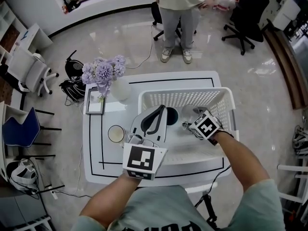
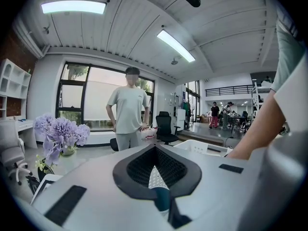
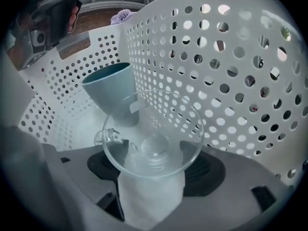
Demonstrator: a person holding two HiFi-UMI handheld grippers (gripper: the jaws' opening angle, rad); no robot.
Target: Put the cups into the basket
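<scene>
Inside basket [image 3: 231, 57], right tool [image 3: 153, 158] grasped glass cup [image 3: 154, 129] beside teal cup [image 3: 113, 88]. Head view alone showed cream cup [image 1: 116, 134] on counter [image 1: 110, 160]; left tool [image 1: 161, 108] was clenched, empty.

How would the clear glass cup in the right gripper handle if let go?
The glass cup is likely stiff but fragile: thin, clear wall. Smooth glass probably slips in the right gripper. Held tilted inside the basket, it may tip or roll towards the teal cup.
</scene>
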